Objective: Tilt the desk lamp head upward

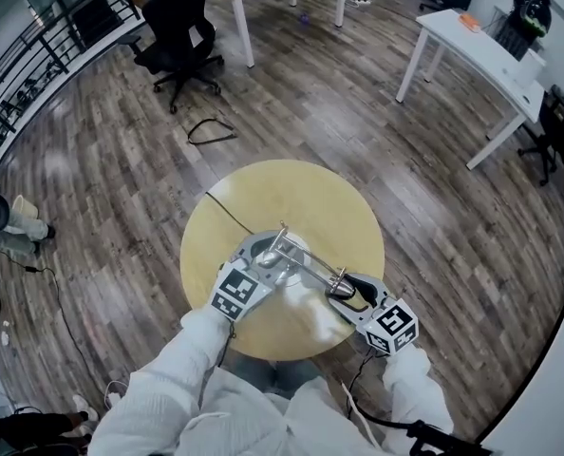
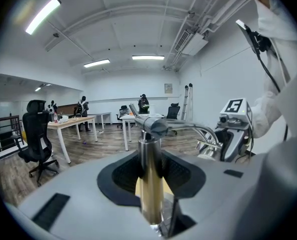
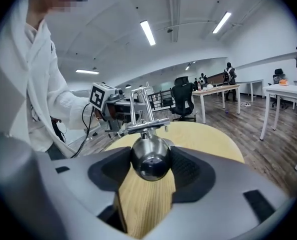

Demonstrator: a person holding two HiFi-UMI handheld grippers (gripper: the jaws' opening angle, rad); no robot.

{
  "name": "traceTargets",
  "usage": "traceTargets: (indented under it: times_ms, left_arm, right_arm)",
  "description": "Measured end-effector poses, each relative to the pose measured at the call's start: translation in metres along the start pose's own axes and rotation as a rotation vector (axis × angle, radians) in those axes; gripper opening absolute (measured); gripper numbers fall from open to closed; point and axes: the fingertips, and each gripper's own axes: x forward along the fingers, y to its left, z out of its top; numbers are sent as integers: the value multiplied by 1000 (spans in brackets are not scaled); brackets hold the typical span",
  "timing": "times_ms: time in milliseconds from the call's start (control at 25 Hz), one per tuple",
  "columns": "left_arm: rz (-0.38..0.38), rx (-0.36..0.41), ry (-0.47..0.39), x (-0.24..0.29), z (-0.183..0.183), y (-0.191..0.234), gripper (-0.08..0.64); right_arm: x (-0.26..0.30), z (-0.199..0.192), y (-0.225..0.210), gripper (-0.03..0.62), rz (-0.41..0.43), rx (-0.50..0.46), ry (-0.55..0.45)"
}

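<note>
While the lamp head sits low near the front edge of the round surface, pinched between the closed right tongs, its upward tilt looks barely begun, if at all. Beside it, the left tongs are clamped on the lamp's upright post, apparently to steady it, so raising the head seems left to do.

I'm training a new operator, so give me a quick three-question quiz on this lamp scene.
1. True or false: the lamp is on a square table.
2. Which holds the lamp head? A: left hand-held gripper. B: right hand-held gripper.
3. Fill in: the left hand-held gripper grips the lamp's ____.
Key: 1 false, the table is round; 2 B; 3 post.
</note>
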Motion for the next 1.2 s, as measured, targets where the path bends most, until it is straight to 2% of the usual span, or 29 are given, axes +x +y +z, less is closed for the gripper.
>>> traceTargets:
  times_ms: [240, 600, 760, 1200]
  left_arm:
    - [-8, -37, 10, -5, 8, -2, 118]
    - [-16, -37, 5, -3, -1, -5, 118]
    - [-19, -23, 28, -3, -1, -5, 118]
    - [-23, -8, 31, -5, 0, -5, 118]
  right_arm:
    - [-38, 32, 9, 244, -21, -26, -22]
    - [-68, 65, 18, 244, -75, -46, -63]
    - [-89, 106, 27, 244, -93, -89, -136]
    - [-98, 190, 50, 244, -112, -201, -126]
